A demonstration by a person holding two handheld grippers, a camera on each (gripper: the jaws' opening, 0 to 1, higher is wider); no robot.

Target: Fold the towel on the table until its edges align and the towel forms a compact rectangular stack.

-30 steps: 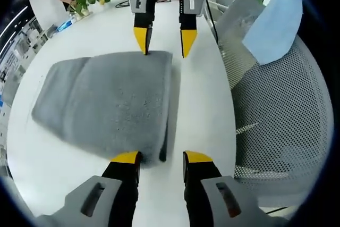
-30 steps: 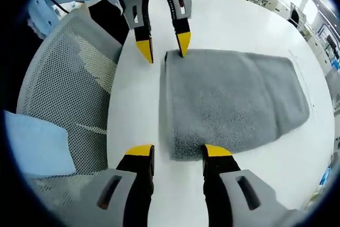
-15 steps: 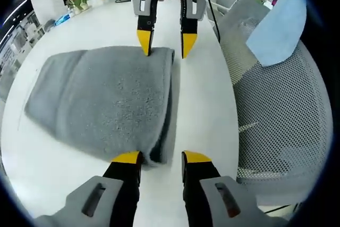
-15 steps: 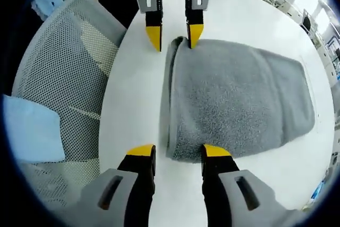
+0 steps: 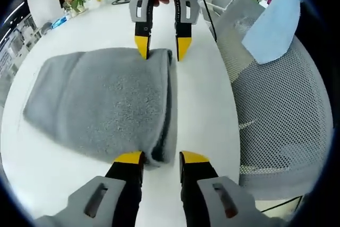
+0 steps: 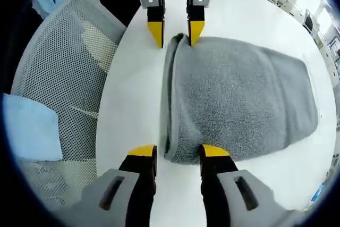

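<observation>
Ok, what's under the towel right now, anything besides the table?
The grey towel lies folded on the white table, which shows bare all around it. Layers show at the folded edge between both grippers. Whatever lies between the layers or beneath them is covered and cannot be seen.

The left gripper (image 5: 160,157) has two black jaws capped with yellow tips, each rising from a grey moulded housing with a dark oblong slot. The right gripper (image 6: 178,151) is built the same way: yellow-tipped black jaws on grey housings with slotted recesses. Seen from the front, each grey body carries narrow vertical slots beside the jaws. The person wears a light blue sleeve (image 5: 273,22).
</observation>
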